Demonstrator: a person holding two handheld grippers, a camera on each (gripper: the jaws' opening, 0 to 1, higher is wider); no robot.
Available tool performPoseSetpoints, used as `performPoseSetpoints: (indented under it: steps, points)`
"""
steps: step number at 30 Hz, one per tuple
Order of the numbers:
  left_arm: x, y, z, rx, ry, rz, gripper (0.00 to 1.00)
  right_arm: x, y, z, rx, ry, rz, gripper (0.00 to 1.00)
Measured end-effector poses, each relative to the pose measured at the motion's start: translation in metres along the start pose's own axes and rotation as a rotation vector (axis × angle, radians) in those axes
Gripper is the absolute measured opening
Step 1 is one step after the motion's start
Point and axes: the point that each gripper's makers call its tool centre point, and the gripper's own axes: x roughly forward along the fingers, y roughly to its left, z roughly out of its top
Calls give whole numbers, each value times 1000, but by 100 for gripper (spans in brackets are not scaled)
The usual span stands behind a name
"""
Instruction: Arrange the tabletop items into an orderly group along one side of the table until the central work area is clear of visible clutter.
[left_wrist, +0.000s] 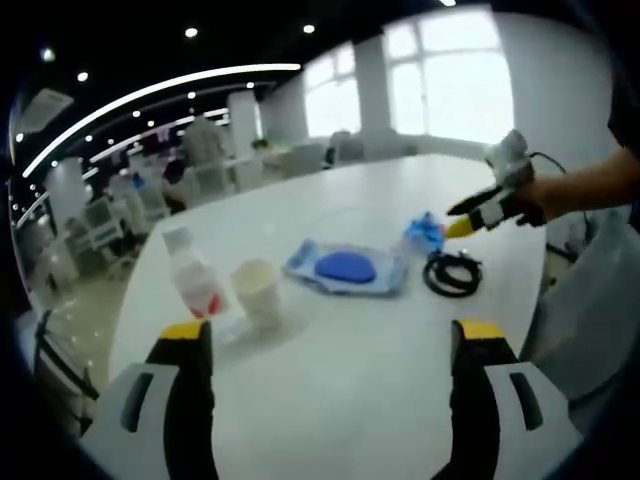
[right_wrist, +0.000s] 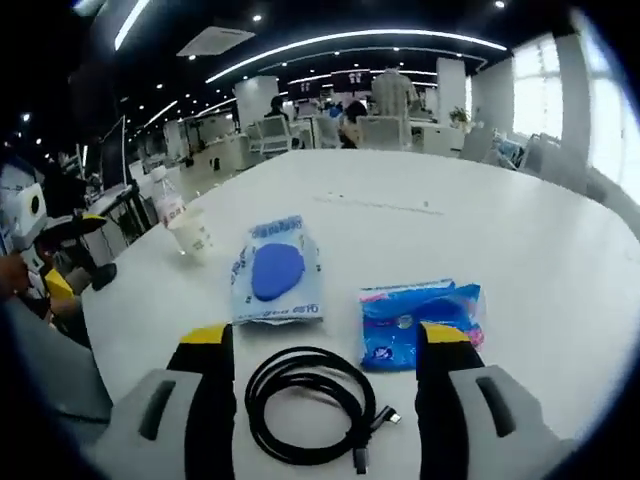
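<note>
— coiled black cable is lying between the right gripper's spread, empty jaws, beside the blue tissue packet.
— left gripper is gaping too, nearing the white paper cup and clear plastic bottle. contents unclear; a nudge could be tipping them.

In the left gripper view the bottle label is blurred; print on the blue packet is unreadable.
</note>
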Motion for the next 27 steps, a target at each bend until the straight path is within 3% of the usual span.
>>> performPoseSetpoints:
  steps: [2, 5, 8, 16, 27]
  points:
    - [0, 1, 0, 0, 1, 2, 96, 2, 5, -4, 82, -1, 11, 73]
    - [0, 1, 0, -1, 0, 3, 96, 3, 10, -12, 60, 10, -2, 73]
    - [0, 1, 0, 3, 2, 3, 96, 3, 18, -18, 127, 1, -2, 73]
    - [0, -1, -1, 7, 6, -3, 95, 5, 33, -28, 198, 2, 23, 74]
    - [8, -17, 10, -6, -10, -53, 92, 8, 46, -36, 185, 33, 55, 73]
